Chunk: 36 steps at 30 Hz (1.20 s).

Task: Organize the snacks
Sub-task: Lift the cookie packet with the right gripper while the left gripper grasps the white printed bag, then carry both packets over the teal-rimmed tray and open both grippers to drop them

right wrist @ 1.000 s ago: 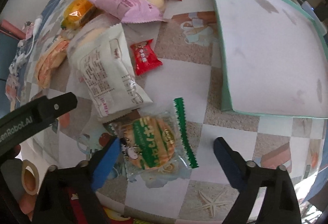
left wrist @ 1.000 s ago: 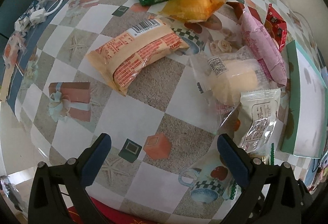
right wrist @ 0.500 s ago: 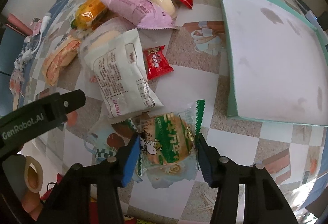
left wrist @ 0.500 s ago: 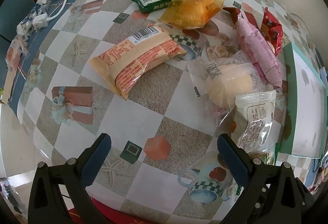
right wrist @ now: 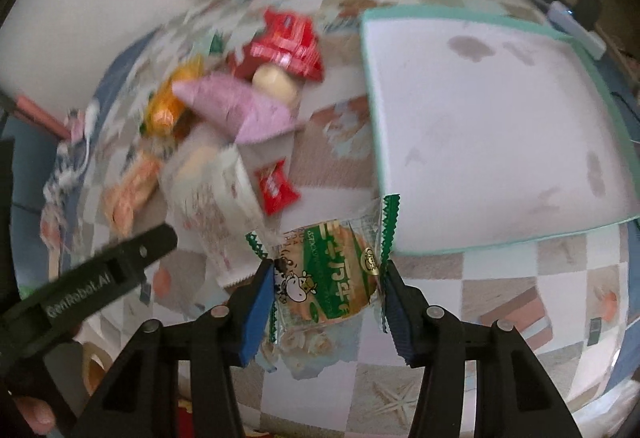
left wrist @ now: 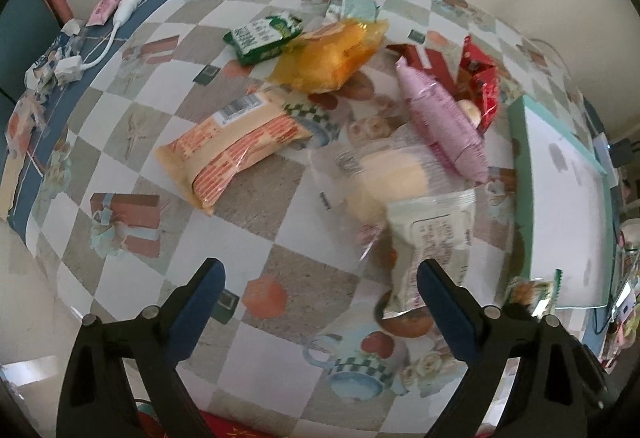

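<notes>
Right wrist view: right claw (right wrist: 326, 302) pinched on green cookie packet (right wrist: 330, 278), newly closed and lifted clear of checked bench (right wrist: 500, 278); first snack secured. Just beside, mint-edged tray (right wrist: 480, 117), bare, near edge close to packet. Left wrist view: left claw (left wrist: 320, 302) spread, closing slightly, nothing between, above bare bench beside snack pile (left wrist: 400, 125).
</notes>
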Motion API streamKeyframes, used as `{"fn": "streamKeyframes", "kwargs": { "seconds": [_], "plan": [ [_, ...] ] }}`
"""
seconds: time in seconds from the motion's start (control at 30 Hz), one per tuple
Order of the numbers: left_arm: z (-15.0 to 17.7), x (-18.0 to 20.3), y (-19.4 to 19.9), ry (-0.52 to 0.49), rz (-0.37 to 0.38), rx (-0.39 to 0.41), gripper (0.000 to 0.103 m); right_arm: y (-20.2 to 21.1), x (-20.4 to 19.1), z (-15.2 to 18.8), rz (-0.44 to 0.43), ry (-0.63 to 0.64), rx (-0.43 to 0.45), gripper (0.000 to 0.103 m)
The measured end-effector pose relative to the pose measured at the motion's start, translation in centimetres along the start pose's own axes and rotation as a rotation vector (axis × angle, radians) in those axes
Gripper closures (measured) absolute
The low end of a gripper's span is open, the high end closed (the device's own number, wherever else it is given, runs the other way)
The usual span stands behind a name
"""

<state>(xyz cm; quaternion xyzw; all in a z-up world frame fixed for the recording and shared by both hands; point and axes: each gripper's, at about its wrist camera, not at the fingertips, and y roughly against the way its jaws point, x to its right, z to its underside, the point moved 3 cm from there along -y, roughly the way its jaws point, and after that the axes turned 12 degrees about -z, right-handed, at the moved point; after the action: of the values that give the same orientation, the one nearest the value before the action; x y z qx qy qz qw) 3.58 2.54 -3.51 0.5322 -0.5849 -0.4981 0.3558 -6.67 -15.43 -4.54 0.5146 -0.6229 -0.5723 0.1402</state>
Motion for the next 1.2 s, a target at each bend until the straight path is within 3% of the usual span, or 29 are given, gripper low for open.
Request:
{"fn": "streamKeyframes", "kwargs": {
  "seconds": [0.07,0.2,0.27,0.47,1.07,1.1,1.17,1.2],
  "plan": [
    [0.0,0.7,0.4,-0.015,0.002,0.006,0.024,1.3,0.4,-0.5,0.013,-0.028,0.040,0.048],
    [1.1,2.9,0.2,-0.059,0.030,-0.025,0.028,3.4,2.0,-1.4,0.061,-0.099,0.116,0.048],
    [1.3,3.7,0.5,-0.074,0.054,-0.027,0.040,3.5,2.5,-1.4,0.079,-0.133,0.128,0.048],
    [1.6,6.3,0.5,-0.118,0.098,-0.065,0.051,3.6,3.1,-1.5,0.077,-0.162,0.127,0.048],
    [-0.3,9.9,-1.5,-0.108,0.124,-0.129,0.050,3.3,2.9,-1.4,0.068,-0.150,0.119,0.048],
    [-0.5,10.0,-1.6,-0.104,0.126,-0.132,0.049,3.3,2.9,-1.4,0.067,-0.150,0.118,0.048],
    [-0.6,9.6,-2.2,-0.092,0.133,-0.137,0.034,3.3,2.9,-1.4,0.066,-0.149,0.117,0.048],
    [-0.8,9.5,-2.3,-0.080,0.139,-0.137,0.034,3.3,2.9,-1.4,0.066,-0.148,0.117,0.048]
  ]
}}
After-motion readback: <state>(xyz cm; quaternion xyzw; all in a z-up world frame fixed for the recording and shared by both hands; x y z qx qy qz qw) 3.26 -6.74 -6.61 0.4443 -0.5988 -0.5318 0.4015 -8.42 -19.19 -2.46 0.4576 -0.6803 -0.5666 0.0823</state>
